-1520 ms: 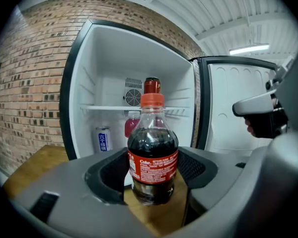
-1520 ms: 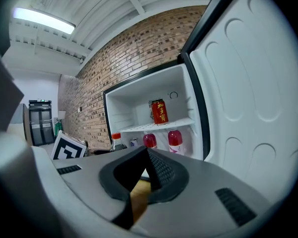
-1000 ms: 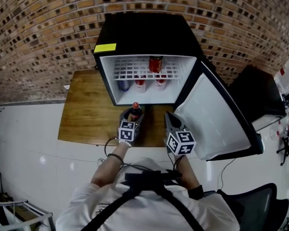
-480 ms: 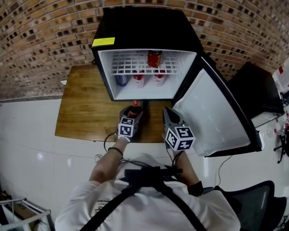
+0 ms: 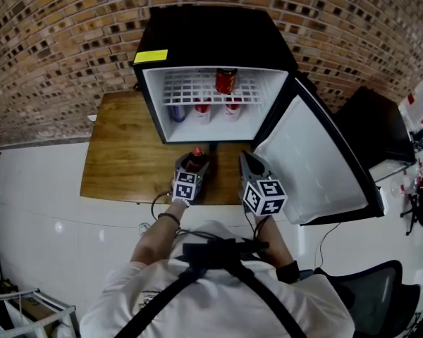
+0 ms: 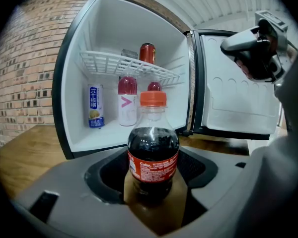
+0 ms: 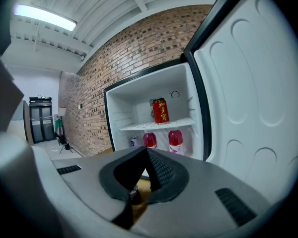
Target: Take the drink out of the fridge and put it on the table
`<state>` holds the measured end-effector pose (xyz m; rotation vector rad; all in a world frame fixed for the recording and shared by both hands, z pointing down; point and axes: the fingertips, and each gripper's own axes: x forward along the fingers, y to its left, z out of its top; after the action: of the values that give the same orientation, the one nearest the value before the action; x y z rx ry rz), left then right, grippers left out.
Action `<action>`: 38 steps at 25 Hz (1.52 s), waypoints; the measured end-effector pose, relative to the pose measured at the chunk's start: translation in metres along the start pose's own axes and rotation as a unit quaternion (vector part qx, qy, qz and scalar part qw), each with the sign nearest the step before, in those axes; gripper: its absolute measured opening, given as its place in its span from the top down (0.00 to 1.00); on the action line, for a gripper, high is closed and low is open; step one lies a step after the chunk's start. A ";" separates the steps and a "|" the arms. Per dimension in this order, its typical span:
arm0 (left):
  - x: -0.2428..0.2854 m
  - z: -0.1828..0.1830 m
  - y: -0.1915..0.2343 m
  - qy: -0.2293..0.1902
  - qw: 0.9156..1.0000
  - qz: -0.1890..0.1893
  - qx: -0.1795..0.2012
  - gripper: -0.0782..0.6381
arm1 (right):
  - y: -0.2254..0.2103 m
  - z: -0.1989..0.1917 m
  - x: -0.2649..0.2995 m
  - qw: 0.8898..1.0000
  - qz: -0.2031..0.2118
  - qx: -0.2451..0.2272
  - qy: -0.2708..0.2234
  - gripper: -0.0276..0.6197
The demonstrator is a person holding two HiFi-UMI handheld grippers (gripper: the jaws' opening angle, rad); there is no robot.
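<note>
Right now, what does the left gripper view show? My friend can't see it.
A cola bottle with an orange cap stands gripped between the grey jaws of the left gripper. Behind it an open fridge holds a red can on its wire shelf, two pink bottles and a blue can below.

Left tool [image 5: 192, 166] seemingly grips bottle [image 5: 196, 158] (fridge [image 5: 211, 41] open).

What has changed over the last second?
Nothing has visibly moved. The left gripper still clamps the dark cola bottle with the orange cap over the wooden table. The right gripper stays shut and empty. The black mini fridge still has its door open.
</note>
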<state>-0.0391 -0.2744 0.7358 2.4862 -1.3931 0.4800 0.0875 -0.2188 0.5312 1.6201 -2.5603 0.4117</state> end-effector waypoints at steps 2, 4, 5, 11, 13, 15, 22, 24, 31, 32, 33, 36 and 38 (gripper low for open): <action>-0.001 -0.001 -0.002 -0.001 1.000 -0.002 0.009 0.47 | 0.001 0.001 0.001 1.000 0.002 -0.001 -0.001 0.95; -0.002 -0.002 -0.003 -0.002 1.000 -0.002 0.015 0.47 | 0.003 0.003 0.001 1.000 0.004 -0.003 -0.002 0.95; -0.003 -0.002 -0.003 -0.002 1.000 -0.001 0.017 0.47 | 0.004 0.003 0.001 1.000 0.005 -0.003 -0.002 0.95; -0.002 -0.002 -0.003 -0.001 1.000 -0.004 0.021 0.46 | 0.003 0.002 0.003 1.000 0.005 -0.002 -0.001 0.95; -0.003 -0.002 -0.002 0.000 1.000 -0.008 0.008 0.45 | 0.004 0.001 0.004 1.000 0.005 0.000 -0.001 0.95; -0.009 0.001 0.001 -0.005 1.000 -0.008 -0.002 0.41 | 0.005 -0.001 0.005 1.000 0.006 0.000 0.001 0.95; -0.066 0.023 -0.001 -0.040 0.999 -0.007 -0.008 0.36 | 0.008 -0.009 0.008 1.000 0.012 0.001 0.010 0.95; -0.084 0.042 0.002 -0.064 0.998 0.000 -0.017 0.39 | 0.008 -0.011 0.010 1.000 0.013 0.001 0.012 0.95; -0.130 0.121 0.011 -0.133 0.989 0.055 0.014 0.85 | 0.010 -0.020 0.015 1.000 0.017 0.007 0.020 0.95; -0.131 0.127 0.012 -0.128 0.990 0.063 0.020 0.89 | 0.010 -0.019 0.015 1.000 0.016 0.007 0.020 0.95; -0.131 0.131 0.012 -0.123 0.990 0.066 0.019 0.89 | 0.009 -0.019 0.015 1.000 0.015 0.007 0.020 0.95; -0.132 0.139 0.012 -0.119 0.991 0.061 -0.004 0.89 | 0.005 -0.019 0.014 1.000 0.013 0.009 0.020 0.95; -0.133 0.144 0.013 -0.119 0.991 0.059 -0.014 0.89 | 0.003 -0.019 0.014 1.000 0.011 0.010 0.019 0.95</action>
<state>-0.0919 -0.2312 0.5516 2.5151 -1.6293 0.1880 0.0773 -0.2247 0.5522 1.5751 -2.5568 0.4681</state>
